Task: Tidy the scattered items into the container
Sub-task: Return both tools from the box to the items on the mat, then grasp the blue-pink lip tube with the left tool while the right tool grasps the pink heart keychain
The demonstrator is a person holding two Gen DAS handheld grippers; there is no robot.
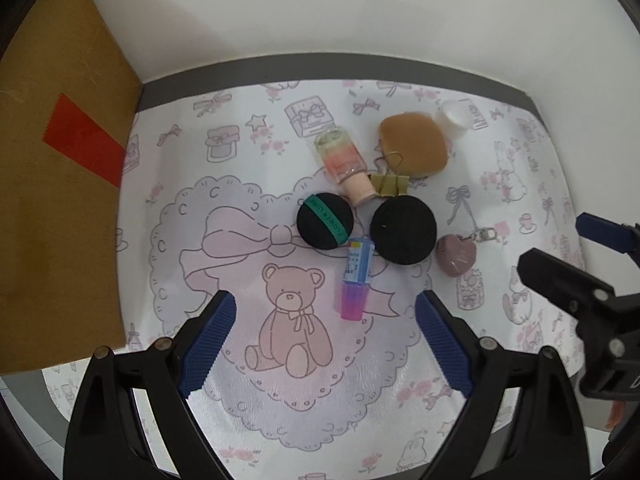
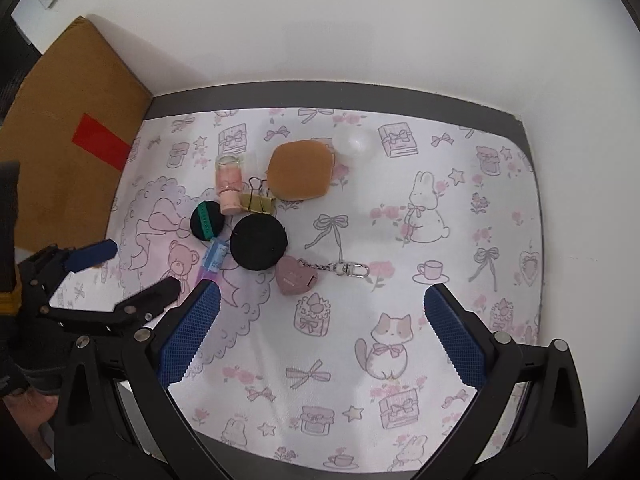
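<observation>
The scattered items lie in a cluster on a patterned mat (image 1: 280,380). They are a pink bottle (image 1: 344,164) on its side, a brown puff (image 1: 414,144), a white cap (image 1: 454,118), a gold binder clip (image 1: 390,184), a black puff with a green band (image 1: 325,221), a plain black puff (image 1: 403,230), a blue and pink tube (image 1: 354,276) and a heart keychain (image 1: 456,256). My left gripper (image 1: 326,340) hangs open just short of the tube with nothing between its fingers. My right gripper (image 2: 322,332) is open too, over bare mat in front of the keychain (image 2: 296,278).
A cardboard box (image 1: 60,200) with red tape stands at the mat's left edge, also in the right wrist view (image 2: 68,140). A white wall runs behind the grey table rim (image 2: 320,98). A hand (image 2: 32,412) holds the left gripper (image 2: 124,276).
</observation>
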